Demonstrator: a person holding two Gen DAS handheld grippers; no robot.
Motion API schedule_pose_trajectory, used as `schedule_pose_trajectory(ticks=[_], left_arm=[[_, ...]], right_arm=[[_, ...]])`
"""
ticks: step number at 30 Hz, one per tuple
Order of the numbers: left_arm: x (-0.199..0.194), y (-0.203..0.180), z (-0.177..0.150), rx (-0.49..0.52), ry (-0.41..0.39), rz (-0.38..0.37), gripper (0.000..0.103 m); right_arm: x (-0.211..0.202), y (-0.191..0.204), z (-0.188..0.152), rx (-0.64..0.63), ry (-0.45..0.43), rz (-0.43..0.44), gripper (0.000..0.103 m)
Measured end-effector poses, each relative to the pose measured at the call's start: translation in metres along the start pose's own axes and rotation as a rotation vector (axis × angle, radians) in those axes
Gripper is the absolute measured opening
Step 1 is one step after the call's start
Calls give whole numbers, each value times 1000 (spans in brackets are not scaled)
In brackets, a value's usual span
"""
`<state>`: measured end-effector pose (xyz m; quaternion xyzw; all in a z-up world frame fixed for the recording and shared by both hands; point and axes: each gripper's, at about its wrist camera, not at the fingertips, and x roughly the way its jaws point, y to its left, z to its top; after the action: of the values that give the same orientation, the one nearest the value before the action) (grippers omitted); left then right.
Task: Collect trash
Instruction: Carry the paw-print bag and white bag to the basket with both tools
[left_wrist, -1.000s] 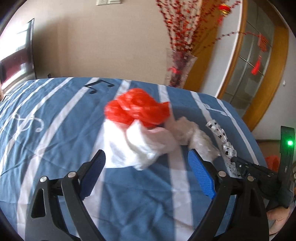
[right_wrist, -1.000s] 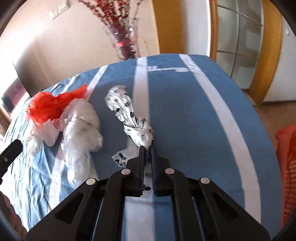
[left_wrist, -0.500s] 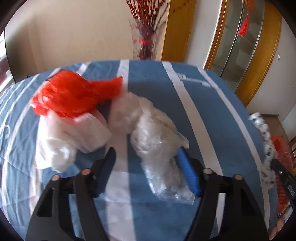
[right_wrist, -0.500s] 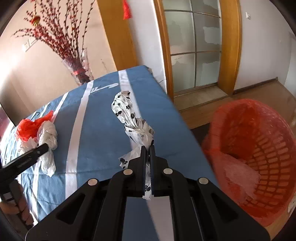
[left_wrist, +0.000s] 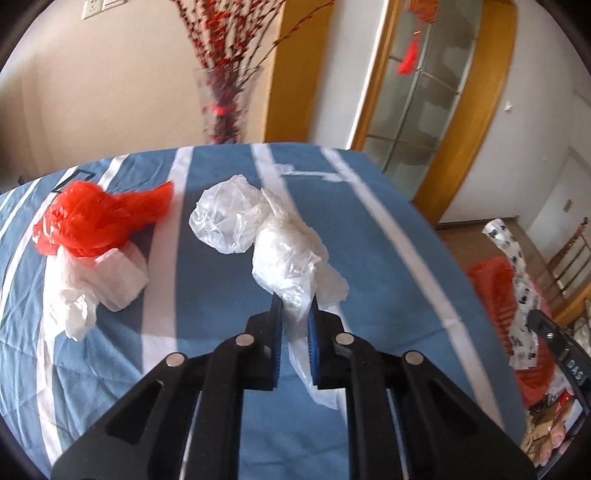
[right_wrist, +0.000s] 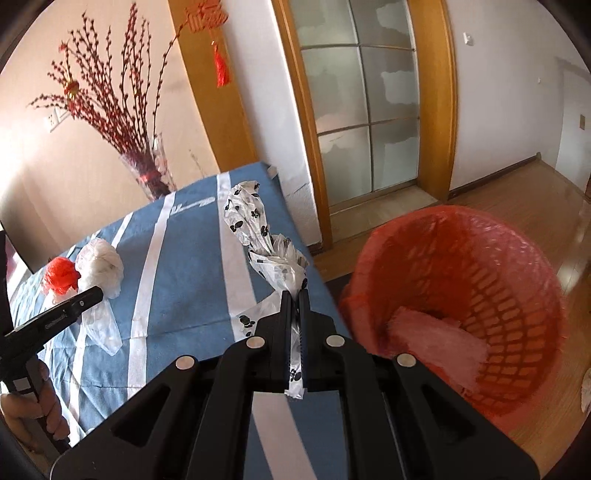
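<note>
Left wrist view: the left tool (left_wrist: 294, 314) is clamped on the lower end of a crumpled clear plastic bag (left_wrist: 284, 254), which rests on the blue striped surface (left_wrist: 388, 266). A red plastic bag (left_wrist: 96, 218) lies on a white crumpled bag (left_wrist: 99, 284) well to the left, apart from the grip.

Right wrist view: the right tool (right_wrist: 294, 306) is clamped on a thin neck of the black-spotted white bag (right_wrist: 251, 218), held near the surface's right edge. The red lined trash basket (right_wrist: 517, 295) stands on the wooden floor (right_wrist: 535, 192) just beyond that edge, mouth facing the tool, with a pale wad already inside.

Probable faults:
- Thin film may slip from the jaws; both grips hold only a small fold.
- The spotted bag's loose tail may catch on the surface edge or the basket rim.

Clearance: the floor around the basket appears open; the vase of red branches (right_wrist: 147, 177) stands at the far end, well clear.
</note>
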<state>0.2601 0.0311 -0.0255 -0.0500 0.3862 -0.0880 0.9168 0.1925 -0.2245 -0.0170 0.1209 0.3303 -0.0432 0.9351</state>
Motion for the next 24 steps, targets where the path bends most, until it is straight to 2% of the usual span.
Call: schedule_pose_trajectory(ticks=[12, 16, 24], left_arm=[[-31, -80, -17, 85, -13, -166, 13], [-34, -114, -24, 125, -3, -232, 13], [-32, -164, -33, 189, 16, -315, 13]], right_arm=[[-47, -48, -5, 62, -86, -80, 4], [-57, -67, -9, 93, -102, -109, 5], [-68, -99, -16, 150, -123, -147, 5]])
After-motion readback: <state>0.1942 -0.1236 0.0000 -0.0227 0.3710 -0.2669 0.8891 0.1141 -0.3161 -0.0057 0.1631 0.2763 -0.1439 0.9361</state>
